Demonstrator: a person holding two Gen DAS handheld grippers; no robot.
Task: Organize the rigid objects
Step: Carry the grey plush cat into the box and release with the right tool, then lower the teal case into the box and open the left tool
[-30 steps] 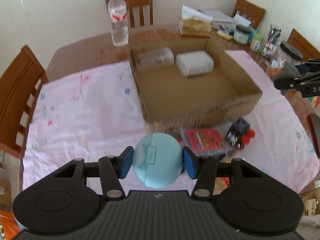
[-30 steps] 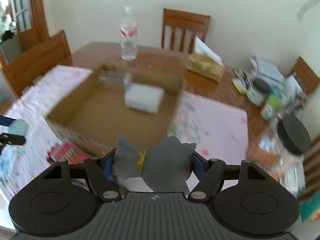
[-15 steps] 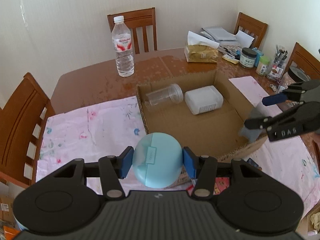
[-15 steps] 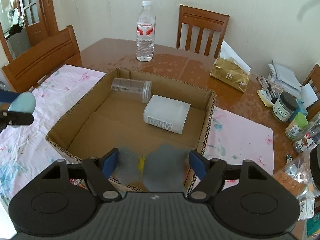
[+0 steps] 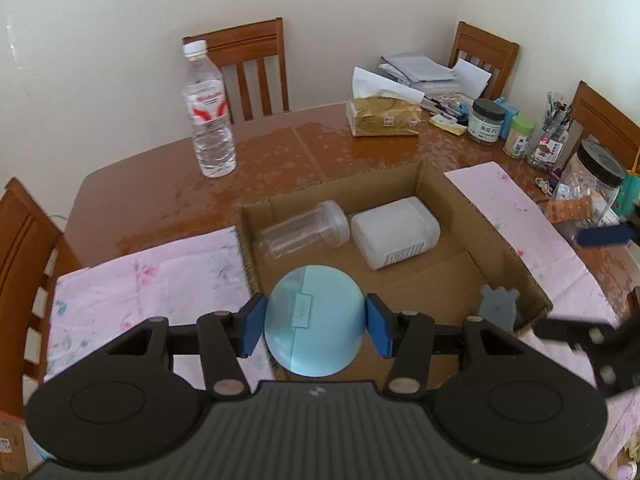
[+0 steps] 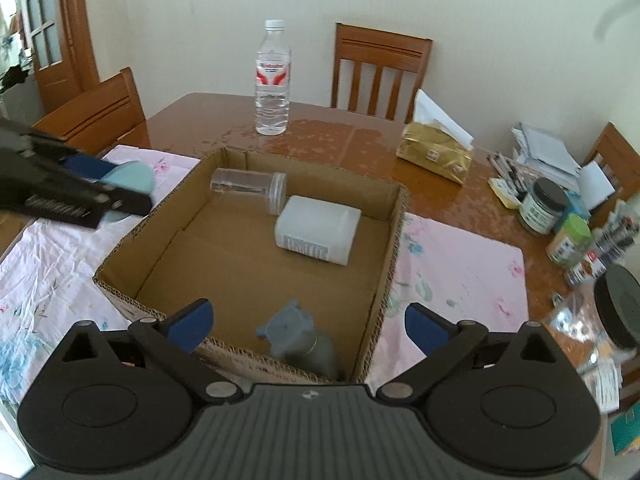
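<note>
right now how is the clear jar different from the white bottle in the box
The clear jar is see-through and round, and looks empty; the white bottle is opaque and blocky. The clear jar has no label I can see, while the white bottle carries a printed label. The clear jar lies nearer the far wall of the cardboard box. Both lie on their sides, close together.

Cardboard box (image 6: 394,236) sits mid-table on cloth (image 6: 460,276). Inside, at the far wall: clear jar (image 6: 250,184) on its side, white container (image 6: 318,230) just right of it. Grey figure (image 6: 298,338) in the near right corner. Water bottle (image 6: 273,80) stands behind the box; tissue pack (image 6: 436,154) behind, to the right.
</note>
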